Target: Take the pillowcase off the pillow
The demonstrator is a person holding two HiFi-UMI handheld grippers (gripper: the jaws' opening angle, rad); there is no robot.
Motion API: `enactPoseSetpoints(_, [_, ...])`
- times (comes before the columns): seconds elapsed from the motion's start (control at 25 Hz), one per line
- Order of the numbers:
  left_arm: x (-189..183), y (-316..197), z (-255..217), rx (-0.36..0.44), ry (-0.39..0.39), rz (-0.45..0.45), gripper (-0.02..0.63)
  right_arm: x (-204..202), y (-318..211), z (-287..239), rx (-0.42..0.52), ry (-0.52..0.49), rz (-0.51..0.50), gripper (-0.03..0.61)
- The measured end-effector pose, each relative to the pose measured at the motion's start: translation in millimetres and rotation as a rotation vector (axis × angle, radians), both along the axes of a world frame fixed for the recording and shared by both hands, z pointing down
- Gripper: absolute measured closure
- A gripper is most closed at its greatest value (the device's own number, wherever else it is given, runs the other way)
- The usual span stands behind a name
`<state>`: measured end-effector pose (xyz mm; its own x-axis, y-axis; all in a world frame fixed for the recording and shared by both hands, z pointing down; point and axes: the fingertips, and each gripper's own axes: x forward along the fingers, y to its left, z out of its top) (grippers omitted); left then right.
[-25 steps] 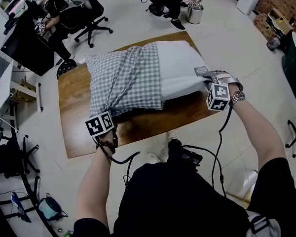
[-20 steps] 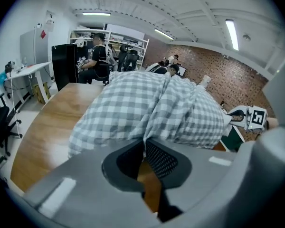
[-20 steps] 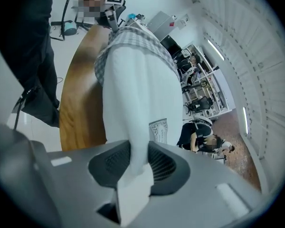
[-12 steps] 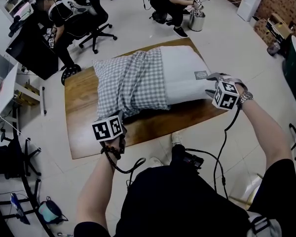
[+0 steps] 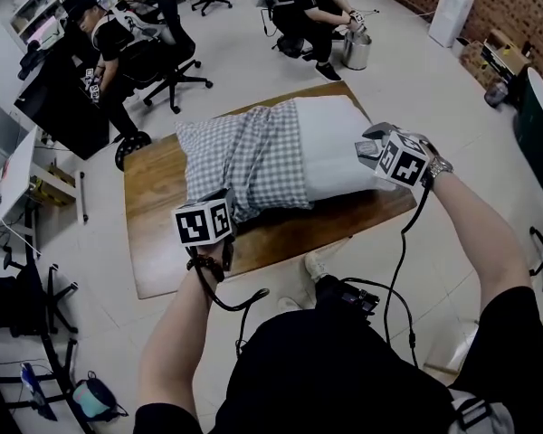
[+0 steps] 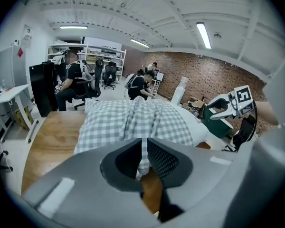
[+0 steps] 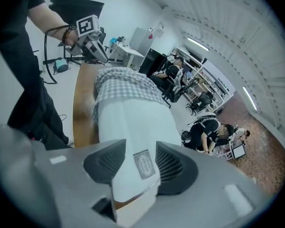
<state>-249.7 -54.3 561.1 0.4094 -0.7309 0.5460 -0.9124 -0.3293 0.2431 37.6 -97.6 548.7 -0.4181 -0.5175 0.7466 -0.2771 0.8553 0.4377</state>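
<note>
Lying across a wooden surface (image 5: pixel 154 260), a white pillow (image 5: pixel 337 138) sits half stripped. The grey checked pillowcase (image 5: pixel 244 156) covers only its left part, and the bare right part is already out of the case's open mouth. The job looks to be mid-pull, with the case partly off and a good stretch of pillow inside it.

The left gripper (image 6: pixel 143 146), near the surface's front edge, has its fingers nearly together on a thin fold at the case's near left corner. They have just been easing apart a little, yet the fold sits pinched between them. The right gripper (image 7: pixel 140 146) is at the bare end, its fingers having just been opening. They stand about half apart astride the pillow's end, with a small printed label (image 7: pixel 144 164) between them, and appear to rest loosely rather than clamp.

The next move likely calls for the right fingers to close firmly on the pillow. The two hands would then draw apart so the case slides off leftward.

How much pillow lies inside the case is hidden by the cloth, and the label's print is too small to read.
</note>
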Motion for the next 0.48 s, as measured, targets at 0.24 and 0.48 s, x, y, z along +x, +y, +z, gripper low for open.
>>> enactPoseSetpoints(0.24, [32, -31, -44, 0.021, -0.049, 0.046, 0.537, -4, -23, -28, -0.010, -0.027, -0.028, 0.382])
enactPoseSetpoints(0.48, [51, -83, -79, 0.033, -0.093, 0.075, 0.462, -10, -69, -37, -0.057, -0.062, -0.049, 0.381])
